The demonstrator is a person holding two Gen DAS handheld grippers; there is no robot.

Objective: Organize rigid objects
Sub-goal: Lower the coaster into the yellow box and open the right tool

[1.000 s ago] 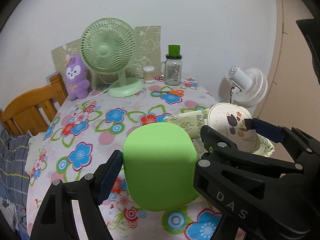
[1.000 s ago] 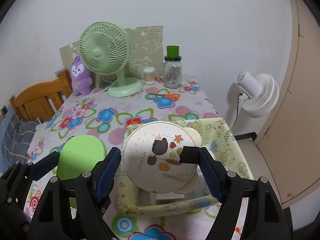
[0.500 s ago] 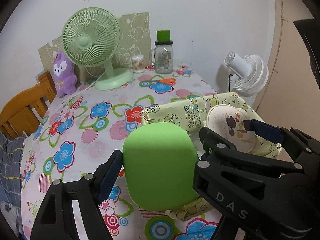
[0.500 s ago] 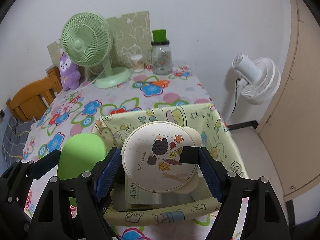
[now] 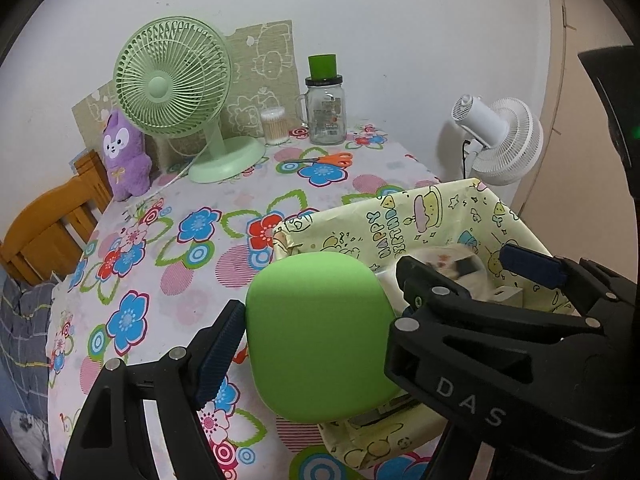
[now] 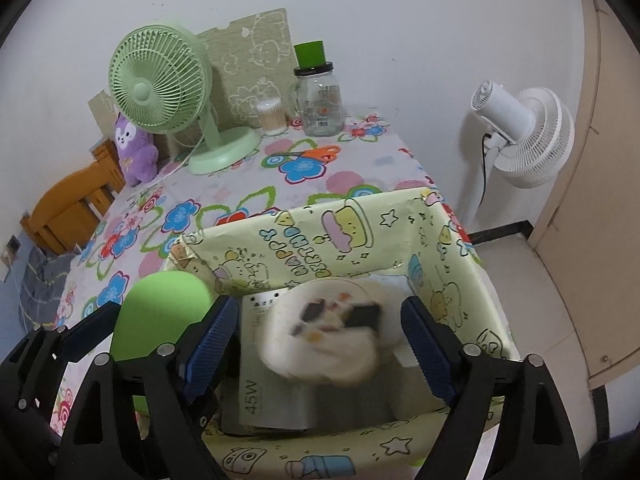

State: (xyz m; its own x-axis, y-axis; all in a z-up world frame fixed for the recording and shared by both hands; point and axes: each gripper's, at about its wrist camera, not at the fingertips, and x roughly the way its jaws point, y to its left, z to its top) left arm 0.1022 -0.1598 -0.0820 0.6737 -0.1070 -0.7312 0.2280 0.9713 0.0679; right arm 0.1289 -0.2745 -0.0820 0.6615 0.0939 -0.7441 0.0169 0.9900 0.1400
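My left gripper point(image 5: 316, 332) is shut on a rounded green case point(image 5: 320, 336), held at the left edge of a yellow cartoon-print box point(image 5: 404, 220). The green case also shows in the right wrist view point(image 6: 160, 316). My right gripper point(image 6: 316, 344) is open above the box point(image 6: 312, 236). A cream round case with a hedgehog print point(image 6: 328, 336) is blurred between the open fingers, inside the box, apart from both pads. It rests over a white "45W" carton point(image 6: 260, 380).
On the floral tablecloth point(image 5: 180, 248) stand a green desk fan point(image 5: 176, 92), a purple plush point(image 5: 122, 152), a cotton-swab jar point(image 5: 274, 124), a glass jar with green cap point(image 5: 325, 108) and orange scissors point(image 5: 332, 158). A white floor fan point(image 6: 520, 136) and a wooden chair point(image 6: 68, 208) flank the table.
My right gripper has opened and let go of the hedgehog case, which has dropped into the box. Both grippers have moved lower over the box. The left still grips the green case.
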